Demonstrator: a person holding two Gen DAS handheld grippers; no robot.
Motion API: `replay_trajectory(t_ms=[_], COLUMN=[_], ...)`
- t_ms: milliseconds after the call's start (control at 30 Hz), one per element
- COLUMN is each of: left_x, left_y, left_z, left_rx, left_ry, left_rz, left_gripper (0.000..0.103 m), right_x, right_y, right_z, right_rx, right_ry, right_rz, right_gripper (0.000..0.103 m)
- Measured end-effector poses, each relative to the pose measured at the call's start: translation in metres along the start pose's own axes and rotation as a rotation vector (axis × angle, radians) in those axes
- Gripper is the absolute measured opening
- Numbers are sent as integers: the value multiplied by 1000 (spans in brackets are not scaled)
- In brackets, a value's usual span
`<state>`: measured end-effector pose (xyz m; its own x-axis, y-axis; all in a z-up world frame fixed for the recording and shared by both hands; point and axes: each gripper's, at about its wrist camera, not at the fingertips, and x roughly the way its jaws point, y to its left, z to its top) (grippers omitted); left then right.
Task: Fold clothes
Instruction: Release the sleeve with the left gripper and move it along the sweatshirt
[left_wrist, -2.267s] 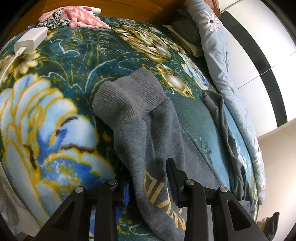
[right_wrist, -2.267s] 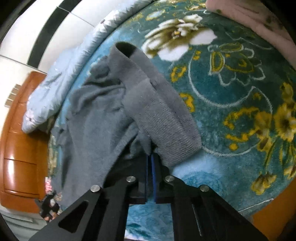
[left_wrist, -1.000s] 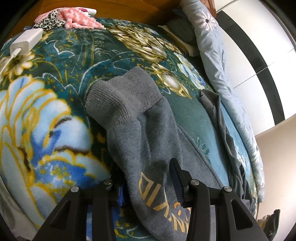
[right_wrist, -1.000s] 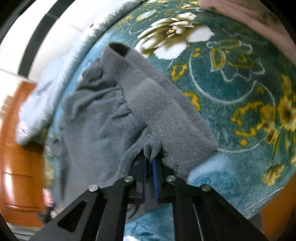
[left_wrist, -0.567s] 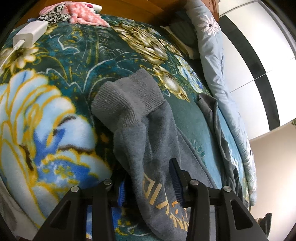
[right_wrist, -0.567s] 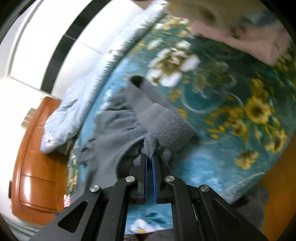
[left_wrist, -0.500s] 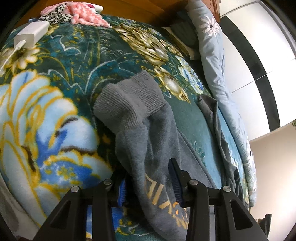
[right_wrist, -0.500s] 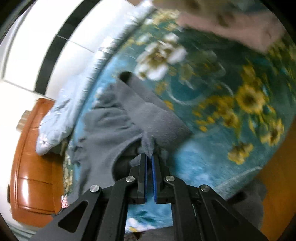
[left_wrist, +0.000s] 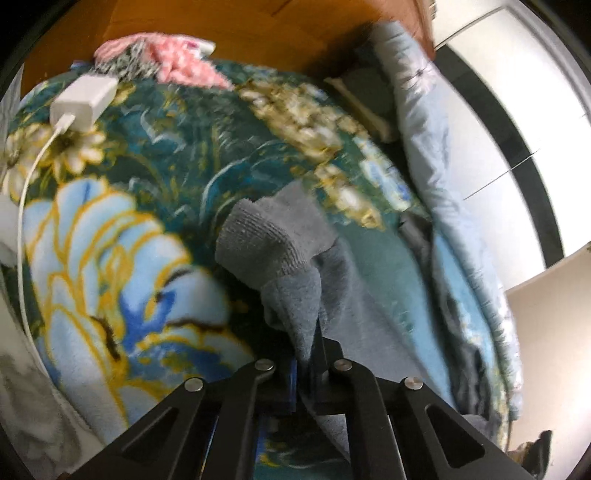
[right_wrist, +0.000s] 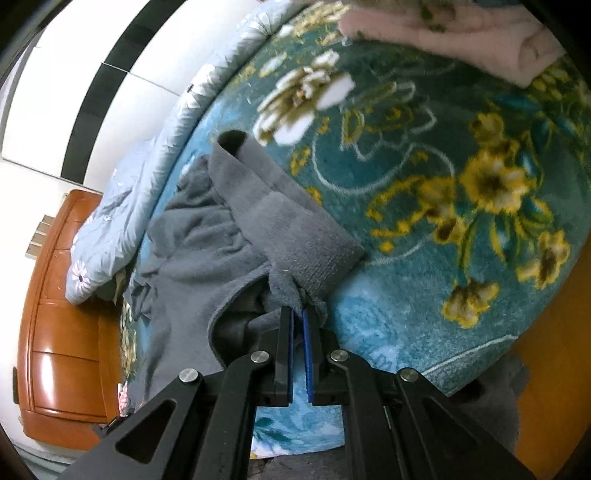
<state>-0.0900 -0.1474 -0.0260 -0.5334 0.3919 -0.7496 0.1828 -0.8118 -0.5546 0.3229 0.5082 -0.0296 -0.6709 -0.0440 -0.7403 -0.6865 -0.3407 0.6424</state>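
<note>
A grey sweatshirt (left_wrist: 354, 295) lies on a teal flowered blanket (left_wrist: 147, 155) on a bed. My left gripper (left_wrist: 308, 354) is shut on a pinch of its grey fabric just below the ribbed cuff (left_wrist: 269, 236), and the fabric is lifted and bunched. In the right wrist view my right gripper (right_wrist: 298, 314) is shut on the sweatshirt (right_wrist: 199, 251) beside its ribbed hem band (right_wrist: 295, 221), which folds over toward the blanket (right_wrist: 424, 166).
A white charger with cable (left_wrist: 83, 99) and pink clothes (left_wrist: 166, 62) lie near the wooden headboard (left_wrist: 221, 29). A pale blue duvet (left_wrist: 428, 122) runs along the far side. A folded pink towel (right_wrist: 461, 33) lies far right. An orange wooden cabinet (right_wrist: 62, 332) stands at the left.
My left gripper has closed on the sweatshirt fabric; it was open around it before. The cuff has bunched up and lifted. My right gripper stays shut on the fabric and has shifted a little.
</note>
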Motion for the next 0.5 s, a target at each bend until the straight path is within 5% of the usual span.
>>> replay_trajectory(t_ms=[167, 267, 333, 500], left_x=[3, -8, -21, -44], left_y=[2, -2, -5, -30], left_z=[-4, -3, -4, -5], left_rx=[18, 69, 105, 202], left_ry=[33, 42, 24, -33], left_rz=[1, -3, 12, -8], left_gripper=[7, 25, 48, 57], right_x=[-4, -18, -30, -40], right_y=[9, 17, 17, 22], right_z=[2, 2, 2, 16], right_rx=[-49, -106, -135, -161], right_ry=[17, 5, -33, -87], right_rz=[-2, -16, -58, -106], right_gripper=[6, 9, 19, 22])
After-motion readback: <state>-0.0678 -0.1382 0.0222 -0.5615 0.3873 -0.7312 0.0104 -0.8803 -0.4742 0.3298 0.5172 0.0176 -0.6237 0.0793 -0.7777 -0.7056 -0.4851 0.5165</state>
